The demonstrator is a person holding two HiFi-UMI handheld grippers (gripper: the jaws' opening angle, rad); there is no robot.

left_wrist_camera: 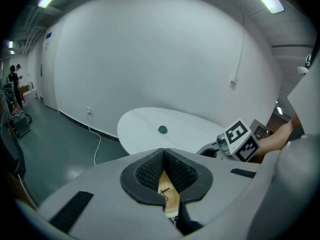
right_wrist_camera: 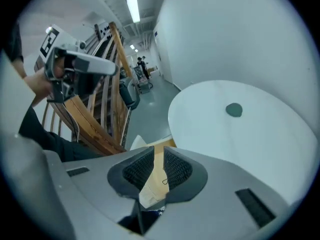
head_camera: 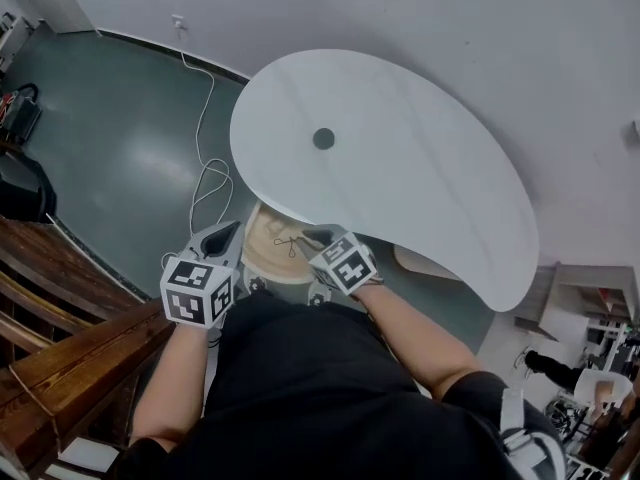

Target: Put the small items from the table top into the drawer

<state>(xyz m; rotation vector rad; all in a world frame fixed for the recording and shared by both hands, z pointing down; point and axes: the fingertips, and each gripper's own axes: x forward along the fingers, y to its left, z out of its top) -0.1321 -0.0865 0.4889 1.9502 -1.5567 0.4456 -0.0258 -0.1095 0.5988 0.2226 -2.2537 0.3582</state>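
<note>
A white kidney-shaped table (head_camera: 400, 168) carries one dark round disc (head_camera: 323, 138). Under its near edge a pale wooden drawer (head_camera: 262, 258) stands pulled out, with a thin black wiry item (head_camera: 288, 243) lying in it. Both grippers hover over the drawer. My left gripper (head_camera: 232, 232) is at the drawer's left side; in the left gripper view its jaws (left_wrist_camera: 164, 154) meet at the tips and hold nothing. My right gripper (head_camera: 312, 240) is above the drawer's right part; in the right gripper view (right_wrist_camera: 159, 156) a narrow gap shows between its pads, with only the drawer floor (right_wrist_camera: 152, 184) behind.
A white cable (head_camera: 205, 158) trails from a wall socket across the grey-green floor left of the table. Dark wooden railings (head_camera: 60, 308) stand close on my left. Shelving and a person are far off at the lower right.
</note>
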